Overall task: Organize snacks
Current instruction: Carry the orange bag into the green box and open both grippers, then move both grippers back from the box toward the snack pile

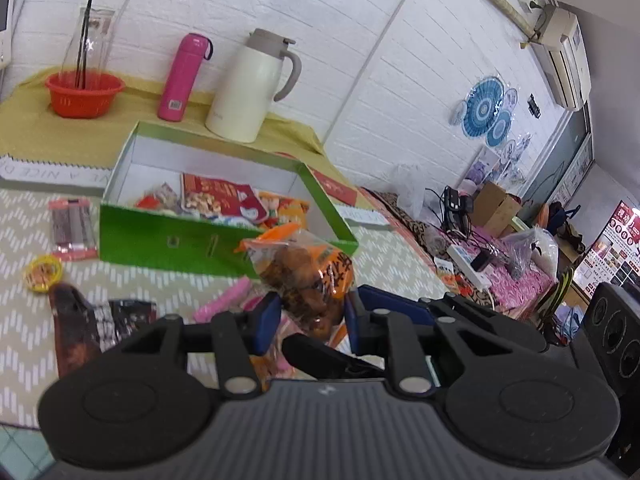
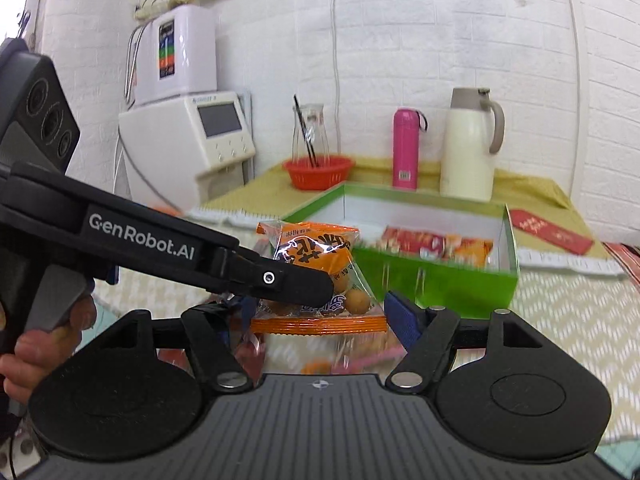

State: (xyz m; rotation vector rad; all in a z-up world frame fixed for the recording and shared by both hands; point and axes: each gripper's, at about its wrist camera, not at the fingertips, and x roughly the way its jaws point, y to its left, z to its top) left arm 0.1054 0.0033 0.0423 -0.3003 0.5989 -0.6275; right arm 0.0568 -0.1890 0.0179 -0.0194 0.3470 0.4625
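With our left gripper (image 1: 310,312) we clamped the orange snack bag (image 1: 308,276) between its blue fingers, lifted above the table near the green box's (image 1: 180,240) front wall. Our right gripper (image 2: 320,312) stood with fingers apart behind the same bag.
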